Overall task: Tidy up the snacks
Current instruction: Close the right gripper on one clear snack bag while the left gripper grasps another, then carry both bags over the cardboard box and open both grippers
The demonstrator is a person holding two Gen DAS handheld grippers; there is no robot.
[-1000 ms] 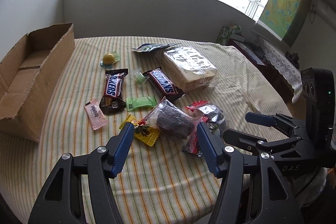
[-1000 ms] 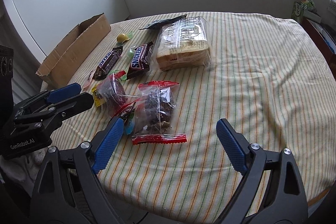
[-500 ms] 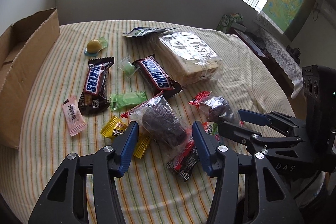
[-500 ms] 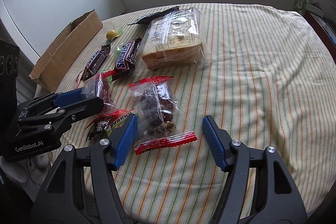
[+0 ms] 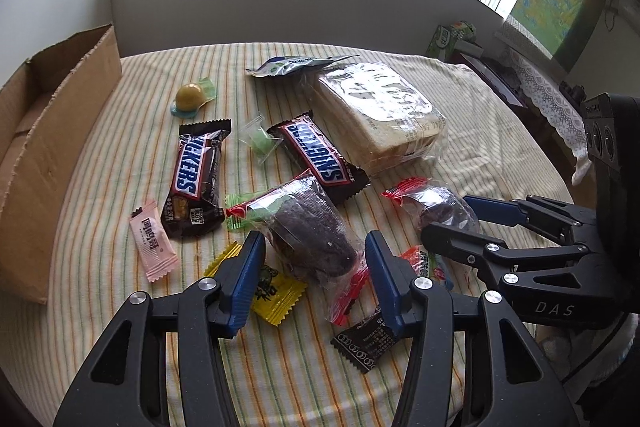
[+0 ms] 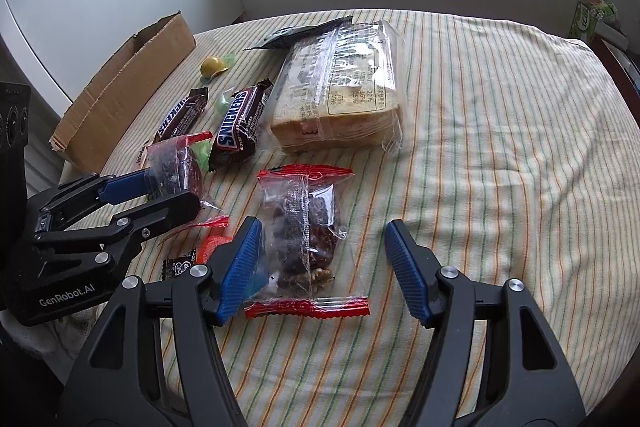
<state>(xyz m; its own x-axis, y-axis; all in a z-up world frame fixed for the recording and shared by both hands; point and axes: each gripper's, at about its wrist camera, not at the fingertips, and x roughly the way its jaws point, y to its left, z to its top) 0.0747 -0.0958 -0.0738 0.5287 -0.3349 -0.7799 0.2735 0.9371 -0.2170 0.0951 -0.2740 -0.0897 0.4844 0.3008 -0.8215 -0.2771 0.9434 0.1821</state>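
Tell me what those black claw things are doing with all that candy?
A person is sorting snacks on a striped tablecloth, with a grabber in each hand. The left gripper is open around a clear bag with a dark cake in it. The right gripper is open too, with a red-edged bag of dates and nuts between its fingers. Nothing is lifted yet. Two Snickers bars, wrapped bread and small sweets wait nearby, beside a cardboard box.
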